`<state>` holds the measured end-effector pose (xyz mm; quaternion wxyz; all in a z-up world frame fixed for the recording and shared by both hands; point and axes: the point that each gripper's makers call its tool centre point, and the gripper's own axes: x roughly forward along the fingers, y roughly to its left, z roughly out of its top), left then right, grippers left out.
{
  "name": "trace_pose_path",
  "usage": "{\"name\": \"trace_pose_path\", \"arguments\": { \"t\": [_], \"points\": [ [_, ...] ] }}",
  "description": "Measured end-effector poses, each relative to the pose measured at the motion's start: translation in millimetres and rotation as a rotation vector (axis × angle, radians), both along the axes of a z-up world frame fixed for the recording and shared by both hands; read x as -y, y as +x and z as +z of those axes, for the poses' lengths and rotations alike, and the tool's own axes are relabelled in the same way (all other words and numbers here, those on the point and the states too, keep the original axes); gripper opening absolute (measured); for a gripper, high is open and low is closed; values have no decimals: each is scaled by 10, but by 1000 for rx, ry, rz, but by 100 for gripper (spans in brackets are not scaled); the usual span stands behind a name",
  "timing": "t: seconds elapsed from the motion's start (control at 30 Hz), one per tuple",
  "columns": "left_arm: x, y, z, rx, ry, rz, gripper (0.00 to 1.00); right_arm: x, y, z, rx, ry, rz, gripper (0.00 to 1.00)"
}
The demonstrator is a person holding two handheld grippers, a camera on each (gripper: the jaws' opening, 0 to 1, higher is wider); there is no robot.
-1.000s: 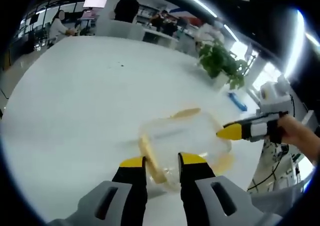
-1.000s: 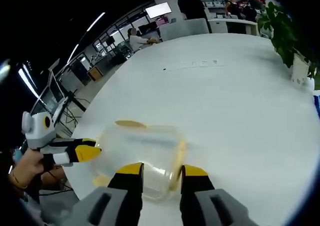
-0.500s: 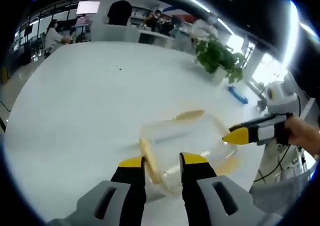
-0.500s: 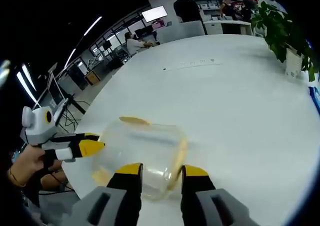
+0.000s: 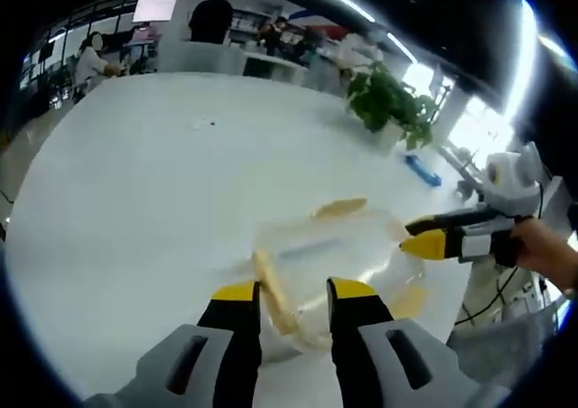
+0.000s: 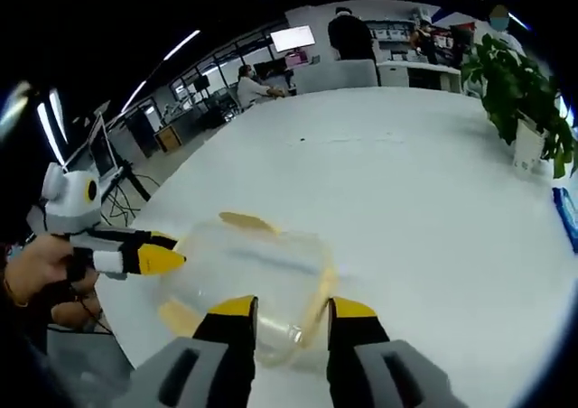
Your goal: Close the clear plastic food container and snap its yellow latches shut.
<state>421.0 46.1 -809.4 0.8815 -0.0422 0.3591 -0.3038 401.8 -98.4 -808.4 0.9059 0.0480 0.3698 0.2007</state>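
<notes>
1. Sitting on a big white table (image 5: 135,182) is the clear plastic food container (image 5: 330,255). It is near the table's edge, just past the tips of both grippers.
2. Its lid looks like it is lying on top, but the plastic is see-through and blurry, so I cannot tell if it is pushed all the way down.
3. Yellow latches stick out from its sides. In the left gripper view one latch (image 5: 340,208) is on the far side, one (image 5: 271,282) is on the near left side, and one (image 5: 411,300) is low on the right.
4. In the right gripper view the container (image 6: 248,273) has a latch (image 6: 246,221) on the far side, one (image 6: 321,291) on the right side and one (image 6: 176,318) low on the left.
5. The left gripper (image 5: 292,292) points at the near side of the container. Its two jaws have yellow tips and stand apart with nothing between them.
6. The right gripper (image 6: 293,309) also points at the container. Its jaws stand apart too and hold nothing.
7. In the left gripper view the right gripper comes in from the right, with a hand (image 5: 546,255) holding it. Its yellow tip is right by the container's edge, but I cannot tell if it touches.
8. In the right gripper view the left gripper comes in from the left, and its yellow tip is right by the container's left side.
9. A green plant (image 5: 388,106) in a white pot stands far off on the table, and a blue thing (image 5: 423,171) lies near it.
10. People (image 5: 212,15) are far away behind the table.
</notes>
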Motion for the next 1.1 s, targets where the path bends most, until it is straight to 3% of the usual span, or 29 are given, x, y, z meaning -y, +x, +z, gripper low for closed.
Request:
{"name": "trace_pose_path", "arguments": {
  "t": [0.1,0.2,0.33,0.43,0.8,0.9,1.1],
  "points": [
    [-31,12,41,25,11,8,34,-20,50,116,20,60,-10,26],
    [-8,13,114,66,17,-19,35,-60,96,211,66,39,36,26],
    [39,15,206,133,61,-64,35,-134,117,263,72,36,70,26],
    [204,-3,314,207,60,-149,34,-239,134,281,89,16,131,25],
    [586,-245,219,251,84,-370,41,-640,228,246,87,-5,317,22],
    [589,-274,151,223,110,-384,40,-705,265,220,79,3,341,22],
    [595,-342,107,243,147,-446,42,-756,332,162,65,-28,399,23]
  ]
}}
